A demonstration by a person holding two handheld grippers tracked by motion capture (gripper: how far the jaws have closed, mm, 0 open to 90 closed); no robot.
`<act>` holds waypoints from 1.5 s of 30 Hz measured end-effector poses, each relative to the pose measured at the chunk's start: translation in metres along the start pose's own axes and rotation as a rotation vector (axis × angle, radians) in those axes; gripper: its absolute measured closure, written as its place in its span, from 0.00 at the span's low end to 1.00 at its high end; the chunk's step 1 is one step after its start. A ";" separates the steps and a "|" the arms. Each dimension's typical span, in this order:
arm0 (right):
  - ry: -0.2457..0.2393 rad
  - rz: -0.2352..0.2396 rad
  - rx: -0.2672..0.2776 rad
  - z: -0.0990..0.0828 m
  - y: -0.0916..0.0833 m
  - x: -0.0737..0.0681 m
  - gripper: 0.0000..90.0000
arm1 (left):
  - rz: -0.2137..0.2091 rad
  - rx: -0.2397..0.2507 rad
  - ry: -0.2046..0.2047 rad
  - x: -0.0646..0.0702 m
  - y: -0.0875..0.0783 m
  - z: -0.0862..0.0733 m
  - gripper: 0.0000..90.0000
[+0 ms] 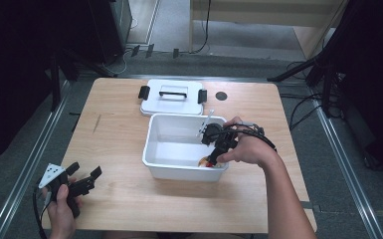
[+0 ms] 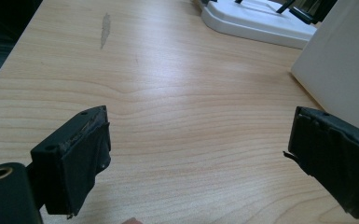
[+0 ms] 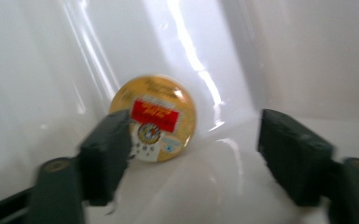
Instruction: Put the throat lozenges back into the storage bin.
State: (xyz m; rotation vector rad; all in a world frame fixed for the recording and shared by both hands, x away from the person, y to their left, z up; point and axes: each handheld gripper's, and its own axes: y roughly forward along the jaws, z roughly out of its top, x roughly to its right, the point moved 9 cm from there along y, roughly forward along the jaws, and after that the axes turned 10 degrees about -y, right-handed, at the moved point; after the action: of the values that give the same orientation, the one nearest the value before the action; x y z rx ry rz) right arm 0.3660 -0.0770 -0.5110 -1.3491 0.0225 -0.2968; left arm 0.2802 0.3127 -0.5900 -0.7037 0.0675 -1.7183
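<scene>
Box (image 1: 176,164) work: we judge a pick or release under way, right gripper (image 3: 193,154) wide apart around the round tin (image 3: 155,119) in its near-right corner, left gripper (image 2: 198,154) wide, idle left of box.

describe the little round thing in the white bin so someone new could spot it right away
Find the open white bin in the middle of the wooden table, just in front of its lid. Inside, low in its near right corner by the right gripper, leans a round yellow disc with a red label.

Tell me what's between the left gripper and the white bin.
Only bare wooden table lies between the open left gripper and the white bin, per the left gripper view.
</scene>
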 end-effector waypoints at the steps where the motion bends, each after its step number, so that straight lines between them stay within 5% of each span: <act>1: 0.017 -0.002 0.022 0.002 -0.004 0.002 0.46 | 0.001 0.000 0.000 0.000 0.000 0.000 0.07; 5: 0.083 0.020 0.104 0.008 -0.023 0.003 0.63 | 0.003 0.001 0.002 0.000 0.000 0.000 0.07; 11: 0.104 0.001 0.140 0.006 -0.040 0.004 0.73 | 0.003 0.002 0.001 0.000 0.000 0.000 0.07; 21: 0.192 -0.050 0.189 -0.019 -0.069 0.015 0.71 | 0.006 0.004 0.003 0.000 0.000 0.000 0.07; 24: 0.225 -0.061 0.191 -0.029 -0.073 0.018 0.68 | 0.007 0.004 0.002 0.000 0.000 0.000 0.07; 30: 0.312 -0.099 0.217 -0.059 -0.074 0.023 0.46 | 0.006 0.003 0.004 -0.001 0.000 0.000 0.07; 33: 0.390 -0.128 0.238 -0.075 -0.073 0.027 0.34 | 0.006 0.003 -0.001 0.000 0.000 0.000 0.07; 34: 0.452 -0.149 0.245 -0.088 -0.071 0.030 0.27 | 0.008 0.002 0.000 0.000 0.000 0.000 0.07; 37: 0.497 -0.186 0.245 -0.099 -0.070 0.033 0.18 | 0.012 0.002 0.003 0.000 0.000 0.000 0.07; 45: 0.674 -0.236 0.299 -0.152 -0.032 0.027 0.06 | 0.018 0.009 0.001 -0.001 -0.001 0.000 0.07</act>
State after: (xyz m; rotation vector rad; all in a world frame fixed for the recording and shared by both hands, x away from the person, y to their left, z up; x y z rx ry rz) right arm 0.3570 -0.2345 -0.5102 -0.9055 0.3697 -0.9093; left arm 0.2795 0.3140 -0.5897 -0.6935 0.0661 -1.7009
